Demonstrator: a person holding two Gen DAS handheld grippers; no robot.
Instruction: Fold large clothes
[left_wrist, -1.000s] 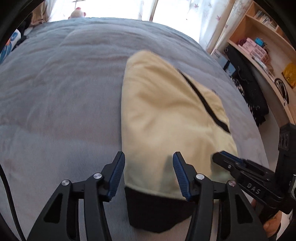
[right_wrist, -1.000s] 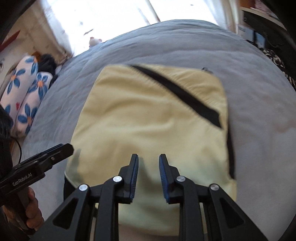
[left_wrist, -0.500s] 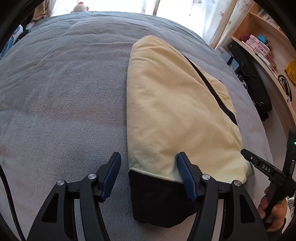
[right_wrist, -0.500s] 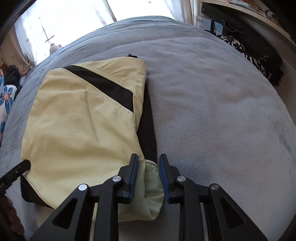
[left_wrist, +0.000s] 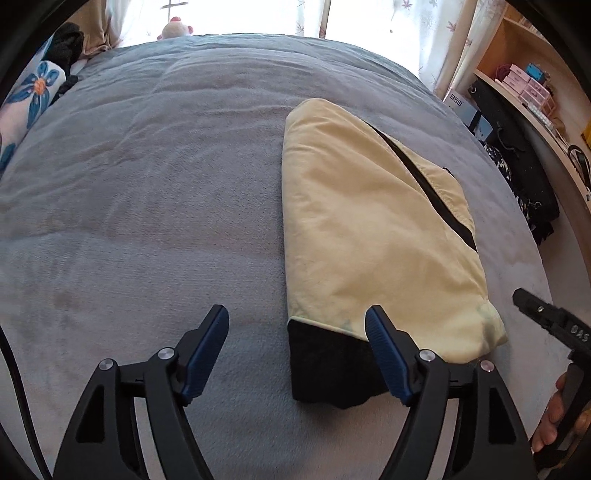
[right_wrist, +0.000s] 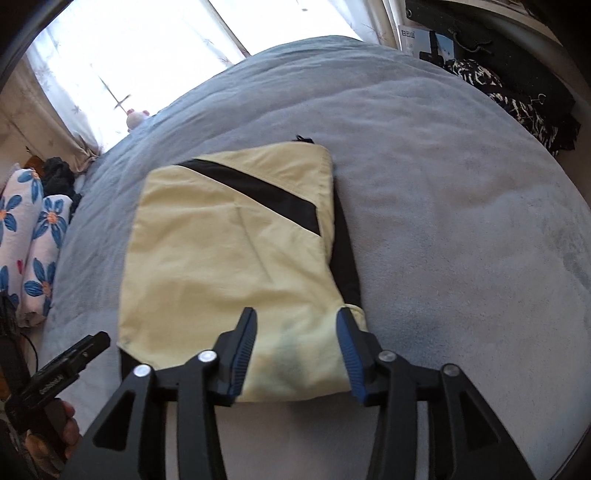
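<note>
A pale yellow garment (left_wrist: 369, 229) with black trim lies folded into a flat packet on the grey bed cover (left_wrist: 147, 184); the right wrist view shows the garment (right_wrist: 229, 258) from its near end. My left gripper (left_wrist: 297, 325) hovers over the packet's near left corner, jaws opening, pads clear of the cloth. My right gripper (right_wrist: 297, 328) hangs above the near right corner, jaws opening, nothing pinched. Each gripper shows at the edge of the other's view, held by a hand (left_wrist: 554, 421).
Floral pillows (right_wrist: 33, 251) lie at the bed's left side. A shelf unit (left_wrist: 532, 92) with boxes and dark clothes (right_wrist: 517, 99) stands along the right. A small plush toy (left_wrist: 173, 29) sits by the bright window at the far end.
Both grippers have lifted and pulled back from the garment. The right jaws were nearly shut on the near right corner half a second ago and have spread wide; the left jaws have widened too.
</note>
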